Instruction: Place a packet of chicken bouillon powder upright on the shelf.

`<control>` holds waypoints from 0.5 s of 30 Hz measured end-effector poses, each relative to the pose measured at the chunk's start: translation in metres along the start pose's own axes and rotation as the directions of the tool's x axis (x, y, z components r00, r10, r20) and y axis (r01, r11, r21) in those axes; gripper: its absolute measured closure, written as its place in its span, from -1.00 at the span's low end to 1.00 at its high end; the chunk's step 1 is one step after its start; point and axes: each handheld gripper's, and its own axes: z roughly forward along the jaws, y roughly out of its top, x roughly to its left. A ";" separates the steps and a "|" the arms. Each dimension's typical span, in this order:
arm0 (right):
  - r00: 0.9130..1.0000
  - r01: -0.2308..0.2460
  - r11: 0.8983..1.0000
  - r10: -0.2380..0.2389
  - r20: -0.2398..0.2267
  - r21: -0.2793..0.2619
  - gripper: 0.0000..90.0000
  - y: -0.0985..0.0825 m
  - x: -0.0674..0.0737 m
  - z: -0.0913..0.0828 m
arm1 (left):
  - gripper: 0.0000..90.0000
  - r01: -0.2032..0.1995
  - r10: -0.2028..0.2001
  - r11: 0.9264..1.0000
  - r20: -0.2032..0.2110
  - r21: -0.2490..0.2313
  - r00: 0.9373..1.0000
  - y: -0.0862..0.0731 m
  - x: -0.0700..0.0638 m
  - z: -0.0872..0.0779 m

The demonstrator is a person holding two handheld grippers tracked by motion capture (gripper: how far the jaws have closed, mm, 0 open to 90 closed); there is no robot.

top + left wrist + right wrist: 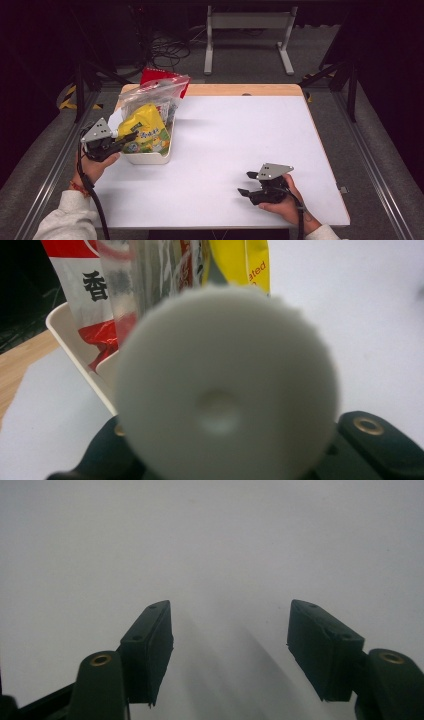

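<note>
A yellow spouted pouch point(145, 126) stands in a white bin point(150, 158) at the table's left, with its round white cap point(225, 390) pointing back at my left gripper's camera, blurred and very close. My left gripper point(132, 136) reaches into the bin and is shut on the pouch near that cap; the cap hides its jaws in the left gripper view. A clear zip bag point(152, 92) and a red-and-white packet point(95, 295) stand behind the pouch. My right gripper point(245, 183) rests open near the front right, nothing between its pads point(150, 650).
The white table top point(240, 130) has a wooden strip along its far edge. A red packet point(159, 75) sticks up behind the bin. Beyond the table are a grey stand's legs point(247, 22) and cables on the floor.
</note>
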 end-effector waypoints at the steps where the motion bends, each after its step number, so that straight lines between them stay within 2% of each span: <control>1: 1.000 0.000 1.000 0.000 -0.001 0.001 -0.23 0.000 0.000 0.000 | 0.98 0.002 -0.002 1.000 0.002 0.000 1.000 0.000 0.000 0.000; 4: 1.000 0.003 1.000 -0.003 -0.002 0.001 -0.23 0.000 0.001 0.000 | 0.99 0.002 -0.002 1.000 -0.002 0.022 1.000 -0.002 -0.001 0.003; 7: 1.000 0.005 1.000 -0.005 -0.002 0.001 -0.23 0.001 0.001 0.000 | 0.98 0.026 -0.026 1.000 0.012 0.011 1.000 -0.006 0.000 0.004; 10: 1.000 0.006 1.000 -0.006 -0.001 -0.001 -0.23 0.001 0.001 0.000 | 0.98 0.015 -0.015 1.000 0.007 0.002 1.000 -0.006 -0.001 0.004; 12: 1.000 0.006 1.000 -0.006 -0.002 0.000 -0.23 0.002 0.001 0.000 | 0.95 0.023 -0.023 1.000 0.004 -0.017 1.000 -0.008 -0.002 0.004; 14: 1.000 0.008 1.000 -0.008 -0.001 0.000 -0.23 0.002 0.001 0.000 | 0.89 0.037 -0.037 0.999 0.002 -0.035 0.999 -0.008 -0.002 0.003; 15: 1.000 0.008 1.000 -0.008 -0.001 0.000 -0.23 0.002 0.001 0.000 | 0.81 0.043 -0.044 0.998 -0.012 -0.036 0.999 -0.008 -0.003 0.003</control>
